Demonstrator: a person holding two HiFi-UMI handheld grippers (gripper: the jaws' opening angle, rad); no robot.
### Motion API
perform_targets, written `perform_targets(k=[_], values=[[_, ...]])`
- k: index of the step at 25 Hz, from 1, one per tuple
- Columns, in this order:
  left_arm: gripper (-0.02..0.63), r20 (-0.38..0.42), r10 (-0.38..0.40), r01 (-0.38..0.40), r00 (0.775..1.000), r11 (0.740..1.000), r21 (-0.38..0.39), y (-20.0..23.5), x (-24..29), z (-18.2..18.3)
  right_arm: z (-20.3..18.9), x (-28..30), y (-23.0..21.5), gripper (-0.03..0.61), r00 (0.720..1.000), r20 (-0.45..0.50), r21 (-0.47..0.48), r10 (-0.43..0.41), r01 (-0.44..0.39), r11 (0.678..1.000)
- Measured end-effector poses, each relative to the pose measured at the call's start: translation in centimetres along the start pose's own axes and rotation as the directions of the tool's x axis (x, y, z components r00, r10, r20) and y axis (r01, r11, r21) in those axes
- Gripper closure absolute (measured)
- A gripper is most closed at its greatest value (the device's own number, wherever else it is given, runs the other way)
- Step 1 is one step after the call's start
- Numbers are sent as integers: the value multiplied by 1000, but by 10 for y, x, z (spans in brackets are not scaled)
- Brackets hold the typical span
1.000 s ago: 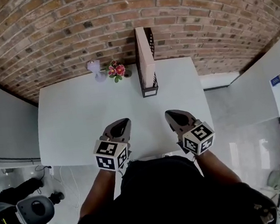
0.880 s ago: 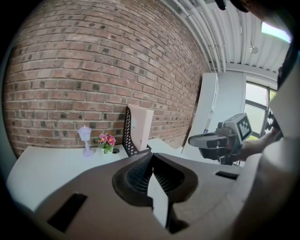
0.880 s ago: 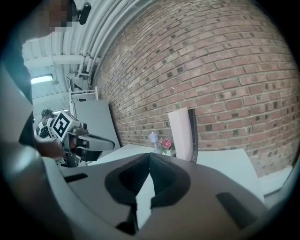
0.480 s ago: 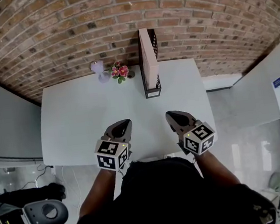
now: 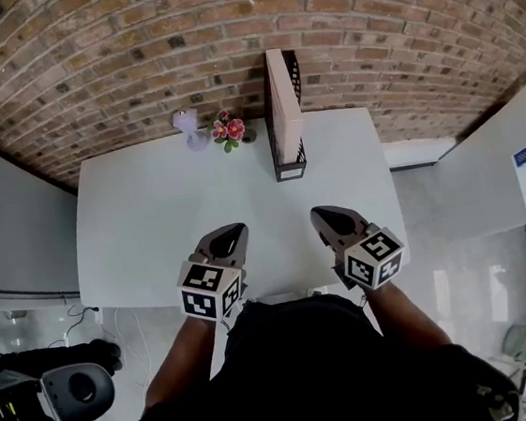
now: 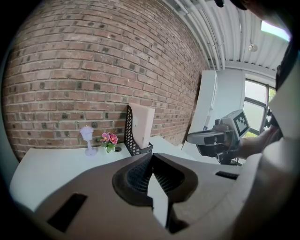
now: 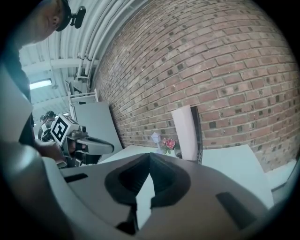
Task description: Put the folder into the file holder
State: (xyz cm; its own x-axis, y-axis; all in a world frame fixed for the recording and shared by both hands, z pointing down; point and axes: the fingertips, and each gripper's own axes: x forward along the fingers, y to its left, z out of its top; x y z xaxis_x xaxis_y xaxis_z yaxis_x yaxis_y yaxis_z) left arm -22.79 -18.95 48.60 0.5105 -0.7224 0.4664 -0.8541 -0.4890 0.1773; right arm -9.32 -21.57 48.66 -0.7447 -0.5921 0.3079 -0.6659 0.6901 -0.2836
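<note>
A cream folder (image 5: 285, 108) stands upright inside the black mesh file holder (image 5: 282, 163) at the back of the white table (image 5: 152, 227), against the brick wall. My left gripper (image 5: 231, 229) and right gripper (image 5: 325, 213) hover side by side over the table's near edge, far from the holder. Both have their jaws closed tip to tip with nothing between them. In the left gripper view the folder (image 6: 143, 123) rises from the holder (image 6: 130, 138) ahead of the left gripper (image 6: 153, 155). The right gripper view shows the folder (image 7: 185, 131) beyond the right gripper (image 7: 149, 155).
A small pot of pink flowers (image 5: 229, 130) and a little lilac lamp (image 5: 190, 128) stand left of the holder at the table's back edge. A brick wall runs behind the table. A grey round device (image 5: 72, 395) sits on the floor at lower left.
Both grippers have stayed in place and stayed closed. The head view has shifted slightly, and the grey device on the floor at lower left has moved a little.
</note>
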Motion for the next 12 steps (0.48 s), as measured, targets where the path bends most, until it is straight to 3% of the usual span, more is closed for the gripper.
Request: perform_targets(k=[12], values=[[611, -5, 4, -4, 1000, 1000, 4, 4, -3, -2, 4, 6, 4, 575, 1000, 16, -8, 3, -3, 1000]])
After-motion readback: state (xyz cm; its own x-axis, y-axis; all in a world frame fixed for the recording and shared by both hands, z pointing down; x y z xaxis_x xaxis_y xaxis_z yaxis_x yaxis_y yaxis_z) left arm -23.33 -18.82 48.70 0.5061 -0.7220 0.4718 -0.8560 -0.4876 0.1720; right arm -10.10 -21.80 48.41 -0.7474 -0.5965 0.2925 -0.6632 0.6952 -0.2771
